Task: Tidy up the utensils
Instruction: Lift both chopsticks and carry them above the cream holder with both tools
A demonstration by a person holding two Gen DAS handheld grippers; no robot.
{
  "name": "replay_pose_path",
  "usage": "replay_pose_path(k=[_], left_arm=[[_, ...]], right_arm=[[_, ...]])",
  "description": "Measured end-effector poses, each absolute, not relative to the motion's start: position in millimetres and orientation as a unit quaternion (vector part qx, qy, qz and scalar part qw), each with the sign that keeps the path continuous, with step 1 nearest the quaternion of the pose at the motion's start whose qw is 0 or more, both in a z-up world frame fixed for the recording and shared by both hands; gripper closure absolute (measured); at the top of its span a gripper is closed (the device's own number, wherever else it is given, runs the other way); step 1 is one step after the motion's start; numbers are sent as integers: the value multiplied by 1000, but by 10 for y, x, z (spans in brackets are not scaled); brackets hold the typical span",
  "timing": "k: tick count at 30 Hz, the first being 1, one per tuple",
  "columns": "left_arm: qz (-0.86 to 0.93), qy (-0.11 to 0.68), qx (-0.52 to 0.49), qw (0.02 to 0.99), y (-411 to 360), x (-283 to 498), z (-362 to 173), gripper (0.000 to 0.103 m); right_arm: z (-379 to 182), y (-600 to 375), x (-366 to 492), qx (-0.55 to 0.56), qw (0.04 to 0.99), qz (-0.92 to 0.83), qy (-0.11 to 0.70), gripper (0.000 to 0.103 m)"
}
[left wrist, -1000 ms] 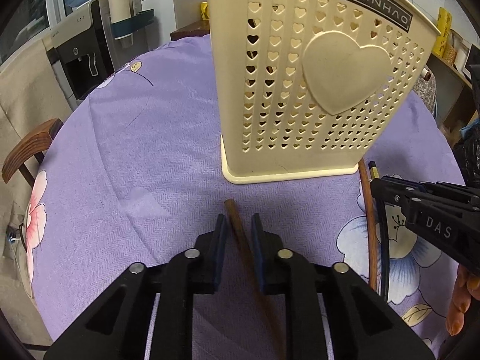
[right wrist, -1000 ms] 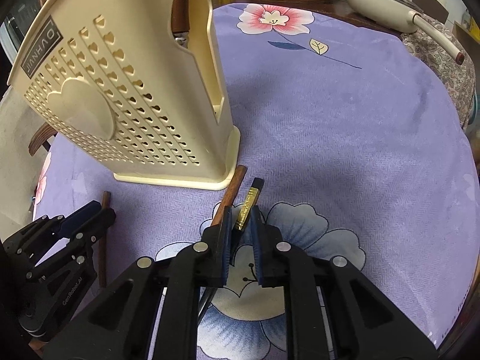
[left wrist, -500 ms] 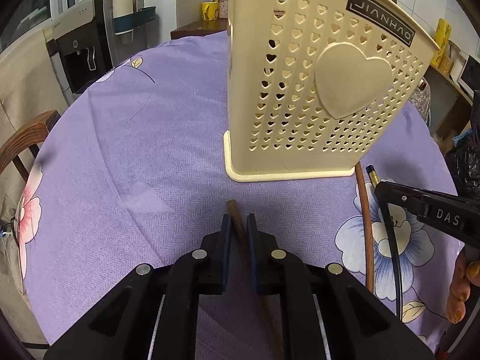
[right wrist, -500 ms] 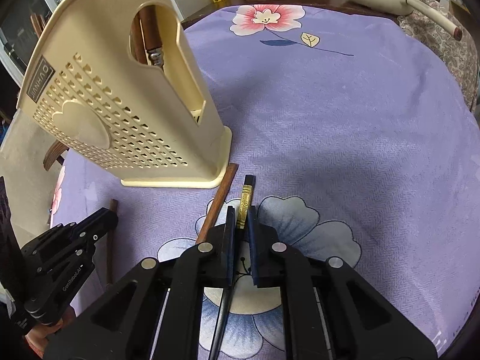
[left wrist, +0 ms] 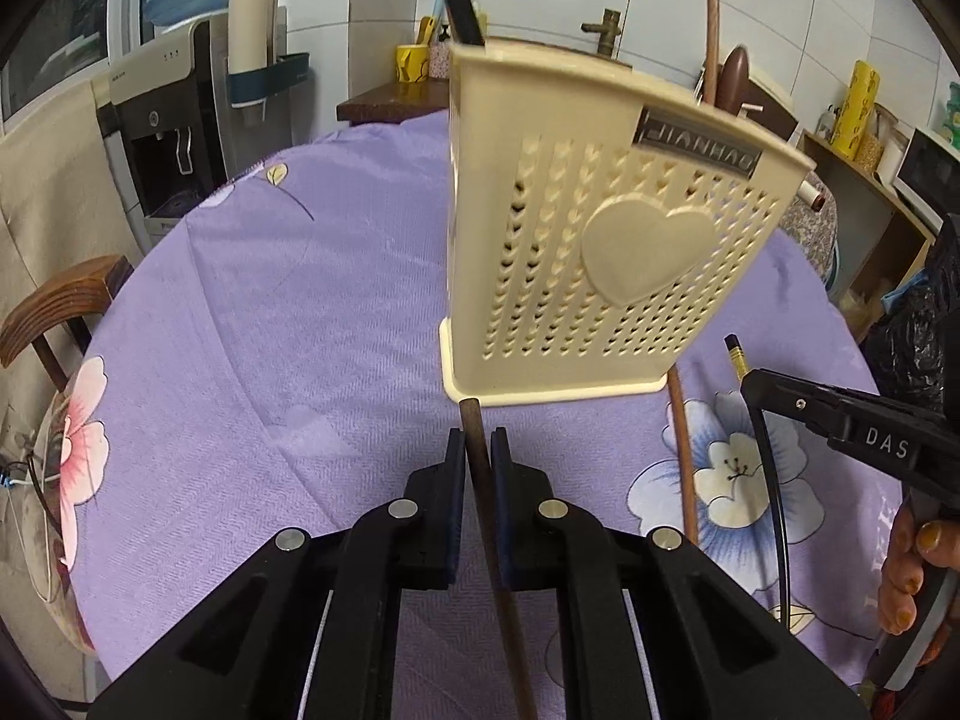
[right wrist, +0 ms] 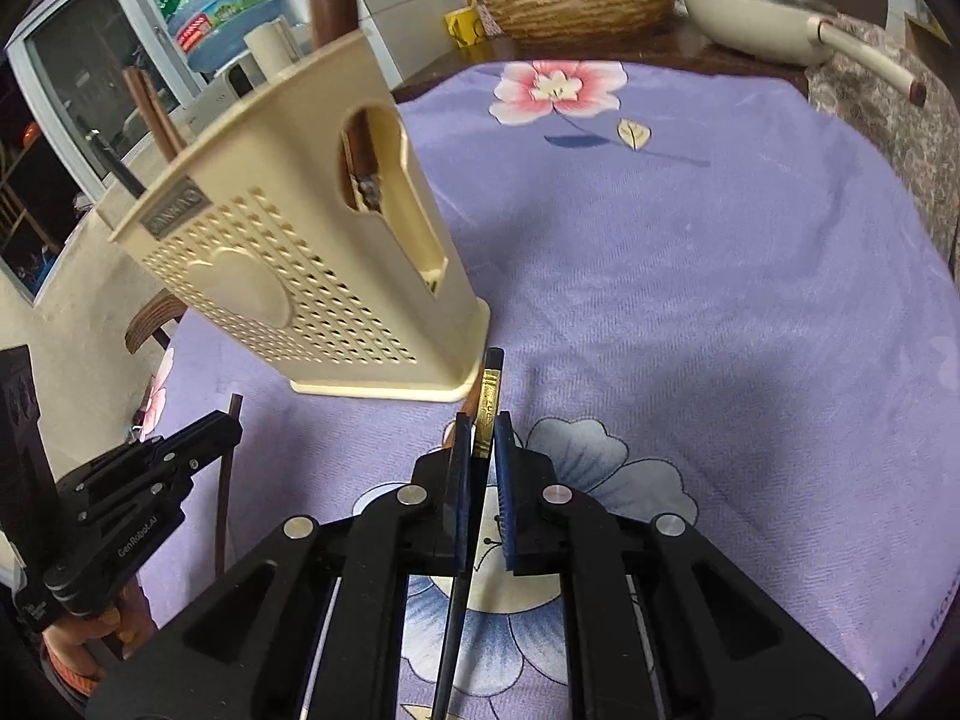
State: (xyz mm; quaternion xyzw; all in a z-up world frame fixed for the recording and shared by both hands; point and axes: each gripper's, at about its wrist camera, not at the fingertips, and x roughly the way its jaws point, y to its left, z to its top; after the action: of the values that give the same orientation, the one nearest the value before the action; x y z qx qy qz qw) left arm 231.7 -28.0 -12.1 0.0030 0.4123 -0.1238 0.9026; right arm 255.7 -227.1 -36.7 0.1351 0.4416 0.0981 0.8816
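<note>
Even indoor light, soft shadows on the cloth, heavy fisheye bending, dark corners, slight blur

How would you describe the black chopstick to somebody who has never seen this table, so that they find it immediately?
Find the cream holder with heart-shaped holes on the purple cloth. Just in front of its base, the right gripper has its jaws shut on the black chopstick. Unlike the plain brown chopstick in the left gripper, it is black with a gold band near its tip.

Left gripper (left wrist: 478,450) jaws clamped, right gripper (right wrist: 480,438) likewise
</note>
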Motion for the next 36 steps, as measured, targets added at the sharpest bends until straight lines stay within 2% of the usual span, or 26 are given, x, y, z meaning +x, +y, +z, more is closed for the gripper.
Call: replay_pose_path(k=[17, 36], left_arm=[[-155, 323, -21, 933, -221, 1958, 621, 96], [-164, 249, -12, 954, -76, 1597, 1226, 96]], right_arm=[[387, -2275, 2115, 121, 920, 151, 341, 96], [997, -2251, 1657, 72, 940, 194, 271, 96]])
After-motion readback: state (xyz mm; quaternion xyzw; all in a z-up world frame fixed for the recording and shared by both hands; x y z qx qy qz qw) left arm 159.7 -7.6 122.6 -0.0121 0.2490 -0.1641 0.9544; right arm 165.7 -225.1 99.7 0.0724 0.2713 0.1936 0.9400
